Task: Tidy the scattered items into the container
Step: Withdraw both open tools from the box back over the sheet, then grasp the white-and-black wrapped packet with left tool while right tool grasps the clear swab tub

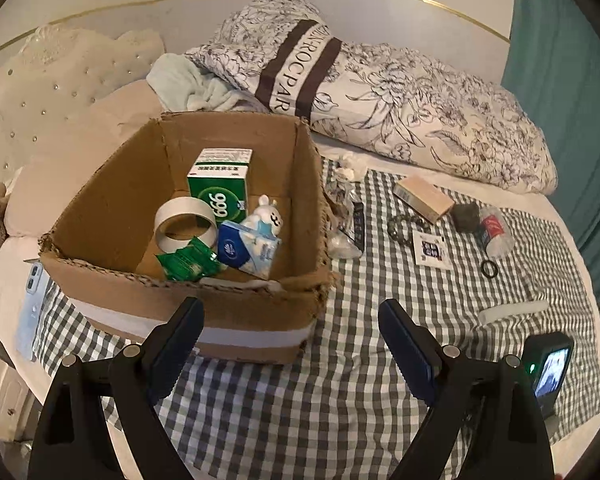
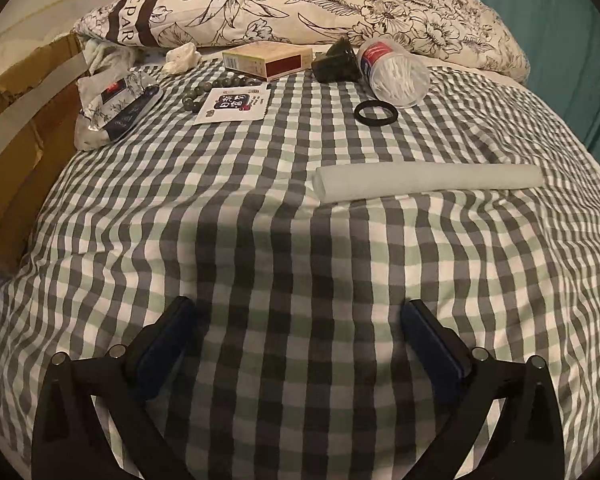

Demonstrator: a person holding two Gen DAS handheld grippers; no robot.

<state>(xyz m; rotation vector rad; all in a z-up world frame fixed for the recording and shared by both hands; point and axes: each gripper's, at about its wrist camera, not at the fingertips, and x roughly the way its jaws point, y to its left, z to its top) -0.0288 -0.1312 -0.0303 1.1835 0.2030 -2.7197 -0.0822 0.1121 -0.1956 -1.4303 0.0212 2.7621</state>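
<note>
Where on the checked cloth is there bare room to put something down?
The widest bare patch lies between the right gripper and the white roll. Another lies between that roll and the black ring. It is crowded near the pillow: small box, cotton swab tub, beads, sticker card.

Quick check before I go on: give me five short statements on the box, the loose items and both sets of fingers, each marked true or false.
1. The cardboard box already holds a roll of tape. True.
2. The cotton swab jar stands upright. False: it lies on its side.
3. The right gripper grips the white roll. False: its fingers are open and empty.
4. A black ring lies on the checked cloth. True.
5. The left gripper holds a green box. False: the green box sits in the cardboard box.
</note>
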